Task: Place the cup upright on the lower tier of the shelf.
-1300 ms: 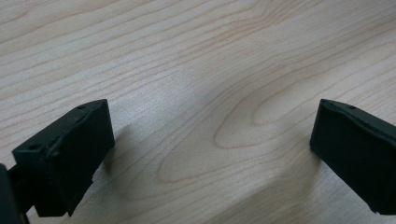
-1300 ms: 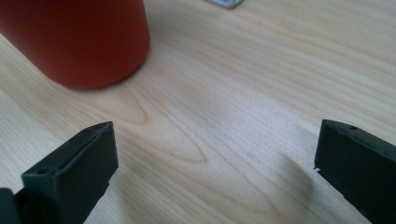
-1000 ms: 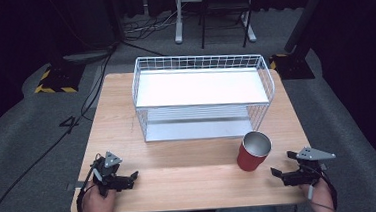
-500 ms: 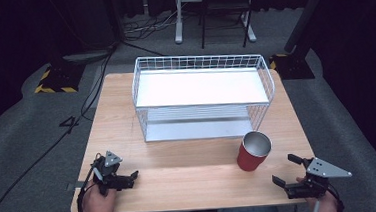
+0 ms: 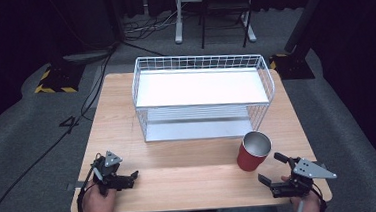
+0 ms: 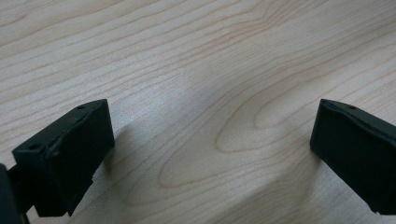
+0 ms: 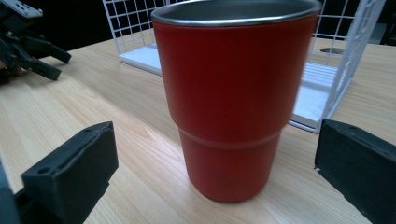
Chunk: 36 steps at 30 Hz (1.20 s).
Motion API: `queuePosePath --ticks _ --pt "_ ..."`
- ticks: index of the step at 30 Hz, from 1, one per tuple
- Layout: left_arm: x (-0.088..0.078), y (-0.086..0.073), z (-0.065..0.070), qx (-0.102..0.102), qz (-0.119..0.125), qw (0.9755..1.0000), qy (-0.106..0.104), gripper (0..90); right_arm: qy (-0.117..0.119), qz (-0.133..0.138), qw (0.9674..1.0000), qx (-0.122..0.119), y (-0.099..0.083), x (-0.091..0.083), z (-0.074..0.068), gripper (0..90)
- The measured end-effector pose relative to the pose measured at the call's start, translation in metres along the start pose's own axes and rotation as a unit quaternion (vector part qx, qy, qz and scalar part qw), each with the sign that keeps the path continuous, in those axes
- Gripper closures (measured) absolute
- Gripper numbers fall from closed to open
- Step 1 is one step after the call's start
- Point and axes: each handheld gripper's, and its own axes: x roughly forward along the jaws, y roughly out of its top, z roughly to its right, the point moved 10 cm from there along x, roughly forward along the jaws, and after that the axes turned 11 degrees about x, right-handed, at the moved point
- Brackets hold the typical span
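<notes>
Red cup [image 7: 233, 98] before wide-open right hand-held gripper [image 5: 276, 168]

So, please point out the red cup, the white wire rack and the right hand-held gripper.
red cup [image 7: 229, 107]: right gripper view, side wall.
white wire rack [image 5: 139, 79]: high view, left rim.
right hand-held gripper [image 5: 273, 168]: high view, between fingertips.

You had a red cup [image 5: 253, 153] with a silver metal rim and grey inside, standing on a light wooden table [image 5: 191, 181] with a wavy brown grain pattern. The wire rack [image 5: 203, 97] was white, with a grid pattern on its walls and white shelves. Your two grippers, the left gripper [image 5: 135, 176] and the right gripper [image 5: 272, 168], were black with grey plates on top.
</notes>
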Motion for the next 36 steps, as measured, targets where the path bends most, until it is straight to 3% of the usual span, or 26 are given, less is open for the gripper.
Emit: queuePosePath --ticks 9,10,13,18,26,31,36 --pt "0.0 0.0 0.0 0.0 0.0 1.0 0.0 0.0 -0.028 -0.018 0.9994 -0.009 0.0 0.022 -0.006 0.0" --pt "0.0 0.0 0.0 0.0 0.0 1.0 0.0 0.0 -0.05 -0.031 0.9981 -0.017 -0.001 0.029 -0.003 0.0" --pt "0.0 0.0 0.0 0.0 0.0 1.0 0.0 0.0 -0.061 -0.043 0.9971 -0.013 -0.002 0.036 0.0 0.0" --pt "0.0 0.0 0.0 0.0 0.0 1.0 0.0 0.0 -0.06 -0.069 0.9957 0.017 -0.009 0.049 0.006 0.0" --pt "0.0 0.0 0.0 0.0 0.0 1.0 0.0 0.0 -0.06 -0.078 0.9945 0.035 -0.009 0.066 0.009 0.0" --pt "0.0 0.0 0.0 0.0 0.0 1.0 0.0 0.0 -0.067 -0.095 0.9929 0.026 -0.015 0.072 0.013 0.0" --pt "0.0 0.0 0.0 0.0 0.0 1.0 0.0 0.0 -0.082 -0.073 0.9937 0.021 -0.01 0.074 0.014 0.0"
